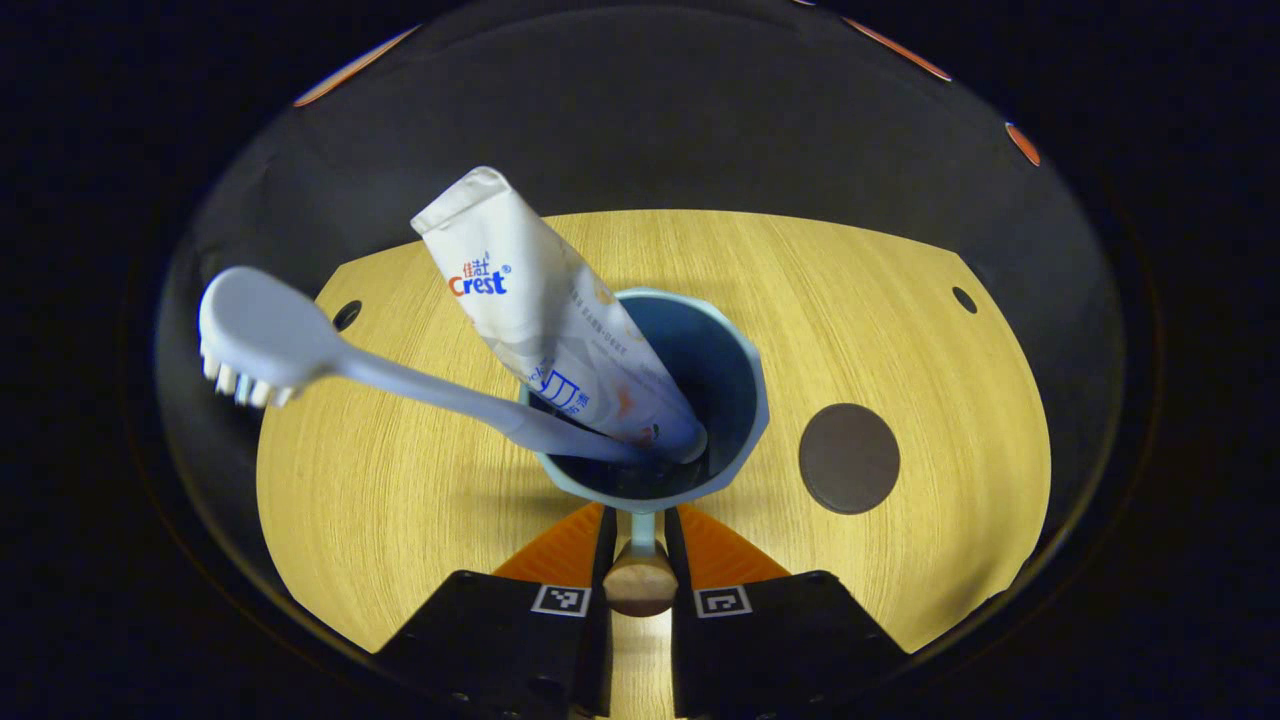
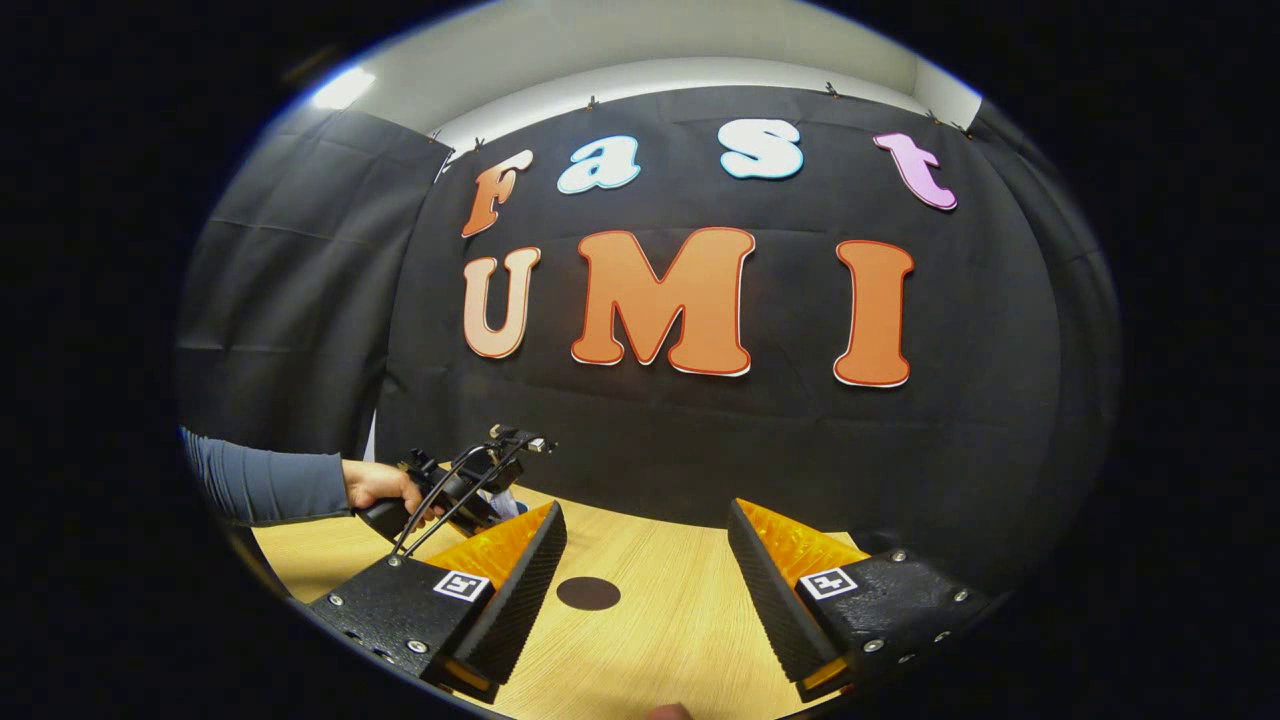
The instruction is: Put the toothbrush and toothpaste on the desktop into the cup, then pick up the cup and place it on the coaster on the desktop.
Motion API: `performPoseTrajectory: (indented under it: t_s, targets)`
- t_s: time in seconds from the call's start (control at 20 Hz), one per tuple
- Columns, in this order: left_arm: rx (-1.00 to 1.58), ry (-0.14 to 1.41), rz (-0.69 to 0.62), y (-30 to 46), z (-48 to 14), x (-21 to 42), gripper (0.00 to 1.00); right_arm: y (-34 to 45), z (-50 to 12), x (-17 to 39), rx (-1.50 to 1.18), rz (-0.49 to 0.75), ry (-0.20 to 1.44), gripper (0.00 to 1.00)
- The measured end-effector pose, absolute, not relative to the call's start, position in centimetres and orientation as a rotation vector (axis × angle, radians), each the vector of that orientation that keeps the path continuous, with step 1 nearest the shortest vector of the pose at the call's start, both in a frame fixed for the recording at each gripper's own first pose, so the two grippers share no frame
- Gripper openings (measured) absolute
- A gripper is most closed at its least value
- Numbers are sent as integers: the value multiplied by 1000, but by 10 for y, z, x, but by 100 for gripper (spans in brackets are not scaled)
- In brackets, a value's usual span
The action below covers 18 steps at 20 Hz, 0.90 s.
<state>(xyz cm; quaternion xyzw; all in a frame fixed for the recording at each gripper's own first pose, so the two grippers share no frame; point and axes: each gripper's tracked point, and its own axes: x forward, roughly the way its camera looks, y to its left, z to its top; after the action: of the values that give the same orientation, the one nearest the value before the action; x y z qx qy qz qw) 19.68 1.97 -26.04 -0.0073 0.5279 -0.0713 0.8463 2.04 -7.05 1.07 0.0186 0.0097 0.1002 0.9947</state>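
The left gripper (image 1: 640, 560) is clamped on the wood-tipped handle of the pale blue cup (image 1: 735, 400) holding the white toothpaste tube (image 1: 540, 300) and light grey toothbrush (image 1: 270, 340), left of the dark round coaster (image 1: 849, 458); the right gripper (image 2: 645, 580) gapes wide, holding nothing

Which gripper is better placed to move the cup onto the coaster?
Left. The left gripper is shut on the cup handle, toothbrush and toothpaste inside, coaster close by. The right gripper is open, holding nothing.

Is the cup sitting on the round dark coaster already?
No, the cup is beside the coaster, which lies bare on the desktop, while the left gripper pinches its handle.
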Motion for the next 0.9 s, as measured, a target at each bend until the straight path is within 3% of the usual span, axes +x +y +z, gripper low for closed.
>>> performPoseTrajectory:
  t_s: [0.9]
  targets:
    - [122, 1102, -342, 16, -258, 193, 23, -74, -29, 14, 123, 154, 90, 97]
